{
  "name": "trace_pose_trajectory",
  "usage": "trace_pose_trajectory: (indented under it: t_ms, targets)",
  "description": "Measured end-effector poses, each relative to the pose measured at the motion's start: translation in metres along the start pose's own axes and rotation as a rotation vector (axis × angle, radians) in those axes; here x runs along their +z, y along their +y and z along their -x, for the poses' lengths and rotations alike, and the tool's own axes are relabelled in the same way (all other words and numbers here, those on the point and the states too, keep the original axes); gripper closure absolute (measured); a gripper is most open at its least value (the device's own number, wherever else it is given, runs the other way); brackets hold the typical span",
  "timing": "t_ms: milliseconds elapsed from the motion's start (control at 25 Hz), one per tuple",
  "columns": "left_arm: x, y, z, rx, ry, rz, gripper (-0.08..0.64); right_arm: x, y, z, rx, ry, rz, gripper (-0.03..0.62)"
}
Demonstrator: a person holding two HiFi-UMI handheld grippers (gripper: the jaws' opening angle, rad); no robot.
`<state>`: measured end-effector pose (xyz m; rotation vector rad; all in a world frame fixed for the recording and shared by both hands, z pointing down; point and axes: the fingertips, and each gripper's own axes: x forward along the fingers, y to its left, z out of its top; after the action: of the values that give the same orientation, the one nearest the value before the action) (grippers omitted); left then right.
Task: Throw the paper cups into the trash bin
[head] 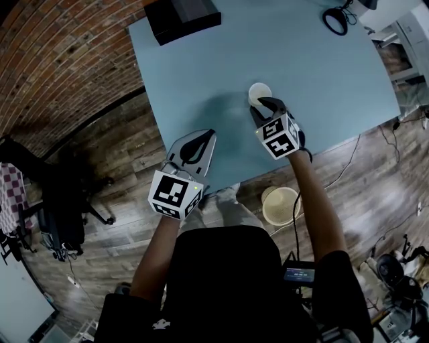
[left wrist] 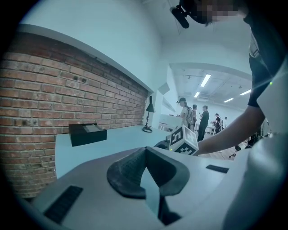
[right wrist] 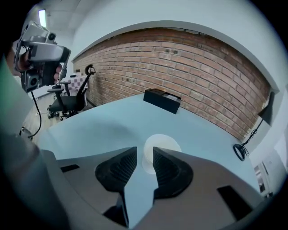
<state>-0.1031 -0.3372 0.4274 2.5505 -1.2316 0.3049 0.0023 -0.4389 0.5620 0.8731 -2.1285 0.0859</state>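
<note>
A white paper cup [head: 259, 92] stands upright on the light blue table [head: 201, 74]. My right gripper [head: 269, 105] is open right behind the cup, tilted down toward it. In the right gripper view the cup [right wrist: 167, 143] sits just beyond the fingertips of that gripper [right wrist: 145, 151], partly hidden by them, and the pads do not touch it. My left gripper [head: 208, 136] hovers over the table's near edge, shut with nothing in it; its jaw tips meet in the left gripper view [left wrist: 146, 151]. A round cream trash bin [head: 280, 205] stands on the wooden floor under the table's near edge.
A black box [head: 182, 17] lies at the table's far side by the brick wall. A black lamp base with a cable [head: 335, 20] is at the far right corner. A black office chair [head: 60, 201] stands on the floor to the left. People stand in the far room [left wrist: 198, 119].
</note>
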Motion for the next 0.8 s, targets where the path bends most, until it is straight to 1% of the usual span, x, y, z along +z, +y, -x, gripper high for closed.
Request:
trace_pose_trajectory:
  t_ms: [200, 360, 400, 800]
  targets:
    - [-0.0026, -0.0015, 0.0001, -0.002, 0.003, 0.004, 0.553, 0.0009, 0.0008, -0.0011, -0.001, 0.019, 0.036, 0.484]
    - [-0.0019, -0.0036, 0.002, -0.004, -0.003, 0.003, 0.554, -0.0023, 0.0, 0.0011, -0.025, 0.034, 0.054, 0.543]
    - [-0.002, -0.0041, 0.0027, -0.004, -0.004, 0.004, 0.553, -0.0029, 0.0002, 0.0017, -0.027, 0.036, 0.055, 0.548]
    - [-0.0029, -0.0052, 0.0045, -0.008, -0.007, 0.005, 0.552, -0.0043, 0.003, 0.0041, -0.03, 0.042, 0.056, 0.572]
